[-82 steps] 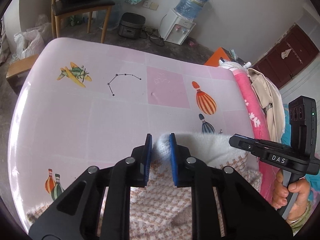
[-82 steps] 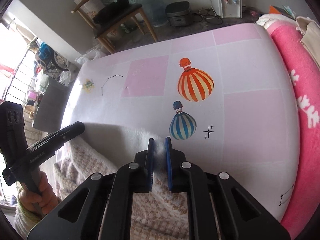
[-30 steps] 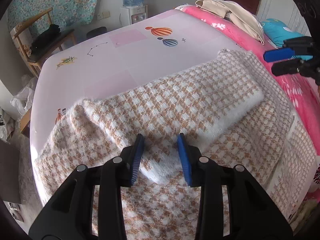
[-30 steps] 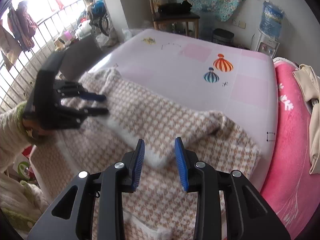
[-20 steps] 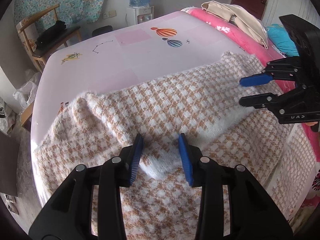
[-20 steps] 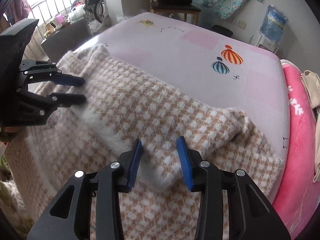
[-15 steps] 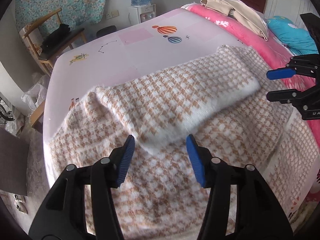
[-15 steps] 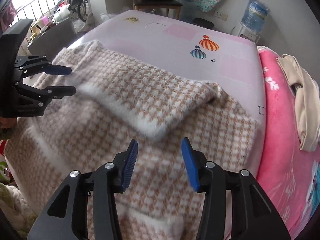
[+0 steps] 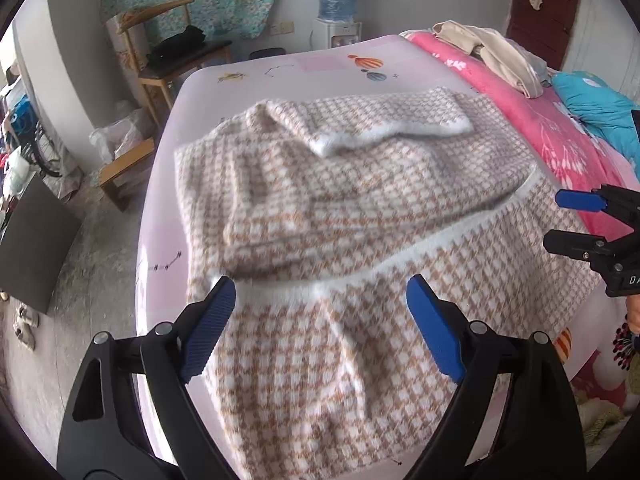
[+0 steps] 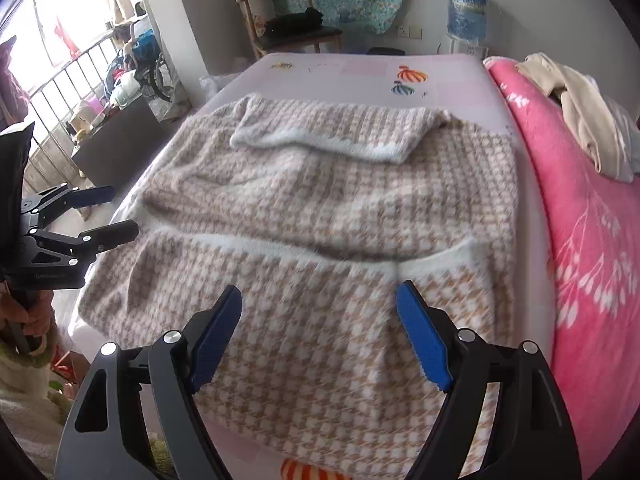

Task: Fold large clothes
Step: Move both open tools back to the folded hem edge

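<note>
Pink bed point(image 9: 320, 64), both tongs point(image 9: 320, 320) point(image 10: 320, 324) just spread, empty

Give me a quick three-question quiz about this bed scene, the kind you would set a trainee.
1. True or false: the left claw is gripping the checked garment.
2. Which edge of the garment is folded over: A) the far edge, B) the near edge?
3. What colour is the blanket beside the garment?

Key: 1. False, both it and the right claw are open. 2. A. 3. Pink.
</note>
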`<state>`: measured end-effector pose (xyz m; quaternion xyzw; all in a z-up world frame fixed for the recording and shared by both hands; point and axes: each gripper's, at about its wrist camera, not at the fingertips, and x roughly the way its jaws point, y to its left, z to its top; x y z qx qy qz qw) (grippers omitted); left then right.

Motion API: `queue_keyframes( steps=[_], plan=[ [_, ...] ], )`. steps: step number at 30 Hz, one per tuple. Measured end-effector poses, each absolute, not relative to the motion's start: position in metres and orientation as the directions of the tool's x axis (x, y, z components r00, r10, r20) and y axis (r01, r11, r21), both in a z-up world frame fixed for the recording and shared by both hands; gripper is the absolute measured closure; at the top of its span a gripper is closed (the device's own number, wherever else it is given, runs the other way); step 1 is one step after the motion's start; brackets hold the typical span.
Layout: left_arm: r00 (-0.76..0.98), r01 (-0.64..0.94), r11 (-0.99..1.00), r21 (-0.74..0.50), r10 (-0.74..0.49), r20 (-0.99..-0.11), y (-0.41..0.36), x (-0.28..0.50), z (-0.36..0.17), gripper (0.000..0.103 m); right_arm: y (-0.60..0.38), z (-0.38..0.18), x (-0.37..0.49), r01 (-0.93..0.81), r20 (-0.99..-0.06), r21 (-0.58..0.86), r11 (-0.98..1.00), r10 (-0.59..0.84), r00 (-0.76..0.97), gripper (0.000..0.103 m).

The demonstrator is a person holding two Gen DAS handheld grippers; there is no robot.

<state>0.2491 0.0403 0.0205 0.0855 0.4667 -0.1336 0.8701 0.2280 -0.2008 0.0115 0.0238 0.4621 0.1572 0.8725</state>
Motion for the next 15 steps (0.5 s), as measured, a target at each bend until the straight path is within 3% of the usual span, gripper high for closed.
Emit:
queue_keyframes(
  steps=[8,15],
  plan=[
    [0.538,0.205,0.976,0.070,-0.053,-0.841,0.061,0.207,-0.012,0.019,-0.183,-0.023,0.218,-0.204,-0.821,0.209,0.956,0.285,0.494,0.025],
    [0.597,0.142,0.989,0.040,-0.053,-0.801,0.083,0.189,-0.010,0.019,-0.180,-0.031,0.216,-0.204,-0.827,0.176,0.963,0.257,0.500,0.025]
  ],
)
